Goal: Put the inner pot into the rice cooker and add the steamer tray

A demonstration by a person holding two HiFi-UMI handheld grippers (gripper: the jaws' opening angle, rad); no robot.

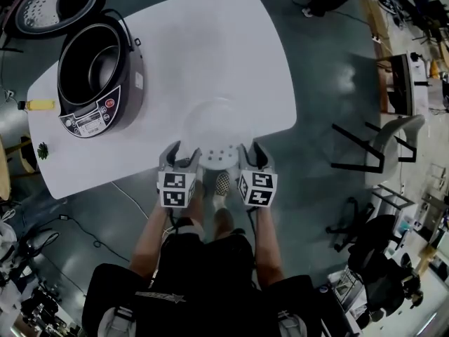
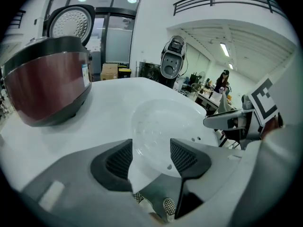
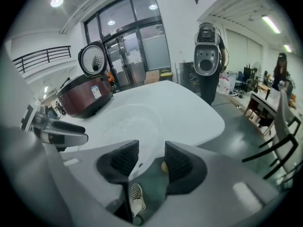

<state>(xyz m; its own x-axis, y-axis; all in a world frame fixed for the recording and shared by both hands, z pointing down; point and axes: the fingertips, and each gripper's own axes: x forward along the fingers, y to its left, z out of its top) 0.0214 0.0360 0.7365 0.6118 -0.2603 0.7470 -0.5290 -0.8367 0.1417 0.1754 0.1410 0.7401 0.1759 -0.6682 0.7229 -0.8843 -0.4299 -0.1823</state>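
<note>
The dark red rice cooker (image 1: 98, 76) stands at the table's left end with its lid (image 1: 52, 2) open, and the inner pot (image 1: 95, 65) sits inside it. A translucent white steamer tray (image 1: 214, 128) lies at the table's near edge. My left gripper (image 1: 181, 156) and right gripper (image 1: 252, 156) flank the tray's near rim, both open. In the left gripper view the tray (image 2: 161, 126) reaches between the spread jaws of the left gripper (image 2: 150, 157), whose pads stay apart from it. The right gripper (image 3: 151, 161) is open too, with the tray (image 3: 130, 122) just ahead and to its left.
A yellow object (image 1: 38, 105) sticks out at the table's left edge. Chairs (image 1: 382, 142) stand on the floor to the right, and cables (image 1: 77, 223) trail at lower left. A tall white machine (image 3: 207, 56) stands beyond the table's far end.
</note>
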